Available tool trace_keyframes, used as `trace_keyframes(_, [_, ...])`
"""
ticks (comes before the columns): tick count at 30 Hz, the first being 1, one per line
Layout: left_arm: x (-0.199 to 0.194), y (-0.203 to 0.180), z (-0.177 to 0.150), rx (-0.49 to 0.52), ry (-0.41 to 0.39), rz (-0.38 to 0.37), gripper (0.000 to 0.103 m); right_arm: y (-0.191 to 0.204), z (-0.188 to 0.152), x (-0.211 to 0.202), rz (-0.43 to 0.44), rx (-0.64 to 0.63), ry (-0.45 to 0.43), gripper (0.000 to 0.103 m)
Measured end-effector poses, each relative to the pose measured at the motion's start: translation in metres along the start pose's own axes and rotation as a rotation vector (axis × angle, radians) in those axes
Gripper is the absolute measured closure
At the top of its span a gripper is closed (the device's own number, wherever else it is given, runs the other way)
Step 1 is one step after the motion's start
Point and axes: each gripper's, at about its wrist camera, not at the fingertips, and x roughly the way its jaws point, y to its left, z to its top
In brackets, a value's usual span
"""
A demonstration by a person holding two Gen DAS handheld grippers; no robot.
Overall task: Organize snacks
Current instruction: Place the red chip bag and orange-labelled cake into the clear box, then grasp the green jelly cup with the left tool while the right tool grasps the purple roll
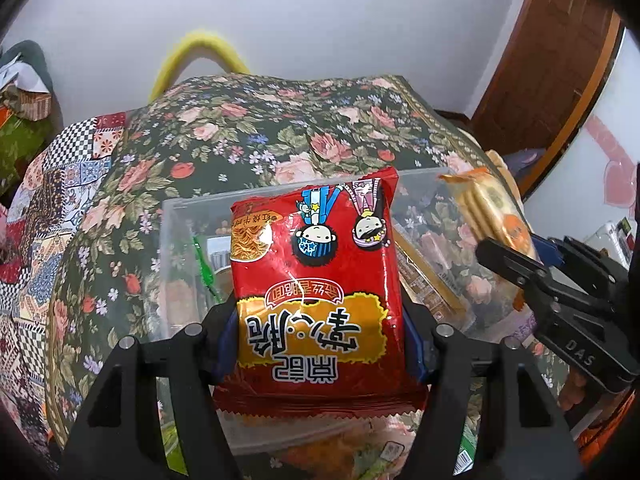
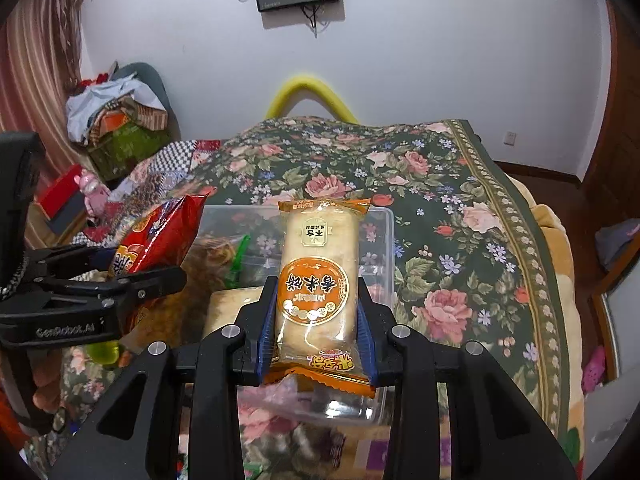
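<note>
My left gripper (image 1: 318, 344) is shut on a red instant-noodle packet (image 1: 316, 264) with cartoon figures, held above a clear plastic box (image 1: 176, 216) on the bed. My right gripper (image 2: 316, 332) is shut on an orange-and-clear rice cracker pack (image 2: 316, 280), held over the same box (image 2: 380, 220). In the left wrist view the cracker pack (image 1: 492, 208) and right gripper (image 1: 520, 264) show at right. In the right wrist view the noodle packet (image 2: 160, 236) and left gripper (image 2: 120, 280) show at left. The box holds several snacks, including a pale pack (image 2: 228, 308) and a green-clipped bag (image 2: 240, 256).
A floral bedspread (image 2: 440, 208) covers the bed under the box. A patchwork quilt (image 1: 52, 208) lies at left. A yellow foam tube (image 2: 308, 92) stands behind the bed. Piled bags (image 2: 116, 120) sit far left, a wooden door (image 1: 552, 48) at right.
</note>
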Motion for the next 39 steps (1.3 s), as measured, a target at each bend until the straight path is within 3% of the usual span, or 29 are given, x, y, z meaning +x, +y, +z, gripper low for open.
trace_keyframes(5, [0.015,-0.004,-0.001,0.034,0.043,0.004,0.038,0.002,0.003,0.015,-0.019,-0.022,0.028,0.071])
trace_keyframes(12, [0.023,0.001,-0.007,0.001,0.098,-0.033,0.037,0.003,0.0,0.027,-0.034,-0.031,0.07,0.071])
trace_keyframes(14, [0.017,0.002,-0.008,-0.002,0.088,-0.04,0.034,0.004,-0.002,0.026,-0.044,-0.045,0.073,0.07])
trace_keyframes(18, [0.0,0.001,-0.007,0.012,0.055,-0.037,0.032,0.004,-0.001,0.015,-0.047,-0.041,0.053,0.06])
trace_keyframes(29, [-0.08,0.005,-0.015,0.035,-0.088,-0.006,0.023,0.007,0.003,-0.027,-0.032,-0.023,-0.015,0.051])
trace_keyframes(31, [-0.091,0.01,-0.018,0.033,-0.102,0.006,0.021,0.005,0.0,-0.036,-0.033,-0.02,-0.019,0.044])
trace_keyframes(39, [-0.115,0.042,-0.045,-0.009,-0.105,0.079,0.014,-0.012,-0.021,-0.064,-0.084,-0.005,-0.022,0.034])
